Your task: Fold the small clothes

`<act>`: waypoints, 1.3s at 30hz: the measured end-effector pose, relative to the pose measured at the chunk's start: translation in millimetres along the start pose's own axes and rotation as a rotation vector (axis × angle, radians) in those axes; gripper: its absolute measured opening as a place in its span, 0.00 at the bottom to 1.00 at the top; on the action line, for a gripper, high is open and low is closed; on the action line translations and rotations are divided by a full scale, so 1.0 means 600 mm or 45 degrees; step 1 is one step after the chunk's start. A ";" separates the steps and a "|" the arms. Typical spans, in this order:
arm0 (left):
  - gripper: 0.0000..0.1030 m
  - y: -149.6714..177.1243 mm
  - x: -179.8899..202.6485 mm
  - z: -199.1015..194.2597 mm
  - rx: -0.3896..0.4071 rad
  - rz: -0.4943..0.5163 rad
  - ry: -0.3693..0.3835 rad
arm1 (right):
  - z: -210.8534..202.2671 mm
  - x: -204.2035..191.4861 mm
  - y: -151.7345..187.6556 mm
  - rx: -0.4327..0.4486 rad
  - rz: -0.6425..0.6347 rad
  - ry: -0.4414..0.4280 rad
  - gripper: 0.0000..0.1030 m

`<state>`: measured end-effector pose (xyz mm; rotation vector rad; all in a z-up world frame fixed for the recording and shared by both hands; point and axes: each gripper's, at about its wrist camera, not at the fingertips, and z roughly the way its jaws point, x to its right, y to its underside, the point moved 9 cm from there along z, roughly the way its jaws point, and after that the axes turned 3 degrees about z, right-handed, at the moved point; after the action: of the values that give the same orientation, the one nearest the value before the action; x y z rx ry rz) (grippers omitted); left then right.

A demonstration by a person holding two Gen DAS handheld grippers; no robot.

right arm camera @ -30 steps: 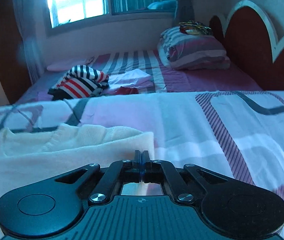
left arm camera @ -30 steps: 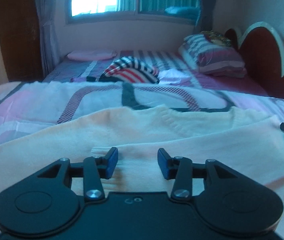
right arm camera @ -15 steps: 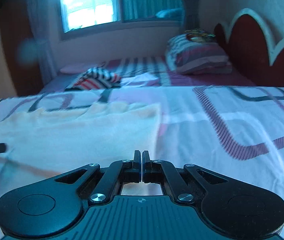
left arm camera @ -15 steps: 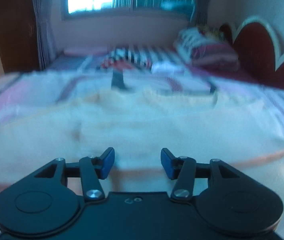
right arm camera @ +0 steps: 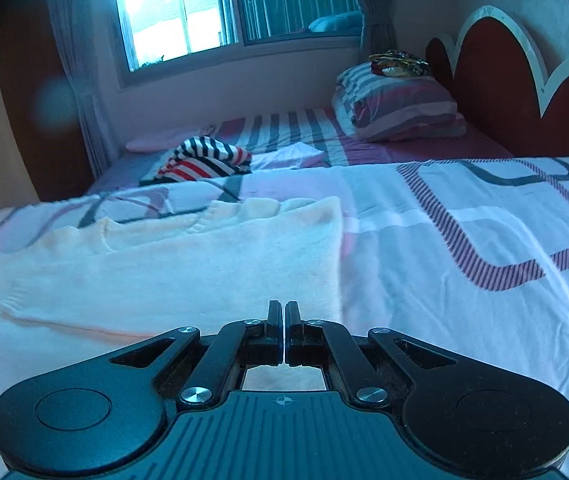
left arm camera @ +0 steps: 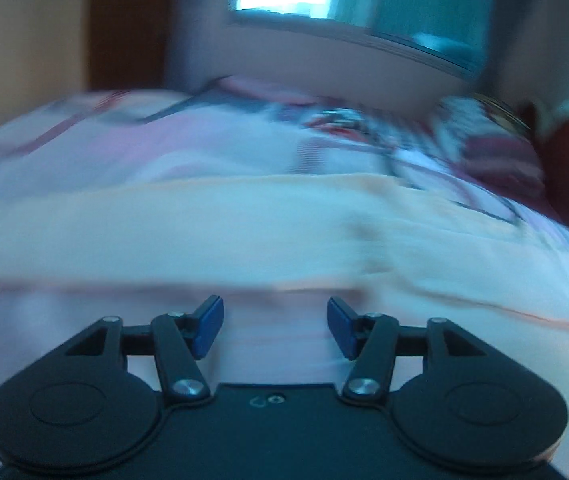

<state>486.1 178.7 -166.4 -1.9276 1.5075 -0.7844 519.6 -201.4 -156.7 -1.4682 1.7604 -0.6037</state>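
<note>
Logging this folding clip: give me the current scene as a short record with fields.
garment: cream sweater, lying flat on the bed
left gripper: open, holding nothing, view blurred
right gripper: shut, at the sweater's near edge; whether it pinches cloth cannot be told
background: striped clothes, pillow

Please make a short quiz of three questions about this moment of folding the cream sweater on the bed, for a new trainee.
1. True or false: the left gripper is open, with nothing between its jaws.
2. How does the right gripper stand? A) wide open B) shut C) not in view
3. Fill in: beyond the cream sweater, near the window, lies a ______ garment.

Key: 1 true; 2 B; 3 striped.
</note>
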 end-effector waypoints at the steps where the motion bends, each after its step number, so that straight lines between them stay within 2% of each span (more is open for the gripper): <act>1: 0.45 0.003 -0.044 -0.007 -0.002 -0.071 -0.035 | -0.001 -0.006 0.000 0.006 0.008 -0.005 0.00; 3: 0.43 0.007 -0.131 -0.023 0.016 -0.217 -0.105 | -0.003 -0.022 0.000 0.014 0.023 -0.019 0.11; 5: 0.42 0.011 -0.211 -0.037 0.039 -0.375 -0.150 | 0.000 -0.038 -0.001 0.023 0.048 -0.021 0.53; 8: 0.29 0.010 -0.293 -0.045 0.064 -0.630 -0.085 | 0.000 -0.062 -0.001 0.052 0.061 -0.032 0.53; 10: 0.29 0.002 -0.330 -0.045 0.093 -0.727 -0.082 | 0.005 -0.080 0.000 0.041 0.076 -0.051 0.52; 12: 0.29 -0.007 -0.356 -0.037 0.117 -0.750 -0.110 | 0.009 -0.098 -0.001 0.040 0.076 -0.055 0.51; 16: 0.28 -0.013 -0.385 -0.022 0.173 -0.855 -0.054 | 0.018 -0.125 0.001 0.023 0.079 -0.058 0.51; 19: 0.20 -0.015 -0.398 -0.018 0.194 -0.899 -0.045 | 0.022 -0.137 0.003 0.016 0.069 -0.049 0.51; 20: 0.02 -0.014 -0.404 -0.017 0.191 -0.904 -0.060 | 0.024 -0.138 0.002 0.014 0.071 -0.047 0.51; 21: 0.02 -0.012 -0.412 -0.019 0.190 -0.904 -0.075 | 0.024 -0.139 0.002 0.014 0.072 -0.041 0.51; 24: 0.02 -0.039 -0.423 -0.049 0.322 -0.837 -0.076 | 0.023 -0.138 -0.002 0.016 0.075 -0.027 0.51; 25: 0.02 -0.045 -0.427 -0.053 0.335 -0.820 -0.077 | 0.022 -0.137 -0.005 0.023 0.071 -0.026 0.51; 26: 0.02 -0.044 -0.431 -0.047 0.312 -0.808 -0.089 | 0.021 -0.135 -0.007 0.030 0.063 -0.025 0.51; 28: 0.03 -0.030 -0.436 -0.016 0.190 -0.751 -0.140 | 0.025 -0.130 -0.007 0.022 0.058 -0.018 0.51; 29: 0.05 -0.025 -0.436 -0.009 0.184 -0.729 -0.138 | 0.028 -0.124 -0.006 0.014 0.066 -0.014 0.51; 32: 0.03 -0.030 -0.435 -0.017 0.193 -0.716 -0.134 | 0.027 -0.111 -0.005 0.012 0.099 -0.013 0.51; 36: 0.02 -0.053 -0.408 -0.030 0.222 -0.642 -0.200 | 0.022 -0.093 -0.005 0.030 0.104 -0.005 0.51; 39: 0.02 -0.076 -0.357 -0.037 0.265 -0.585 -0.152 | 0.019 -0.075 -0.007 0.040 0.136 0.002 0.51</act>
<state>457.4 395.3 -140.4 -2.1406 0.8796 -0.9563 533.8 -157.6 -149.1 -1.3439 1.8095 -0.5744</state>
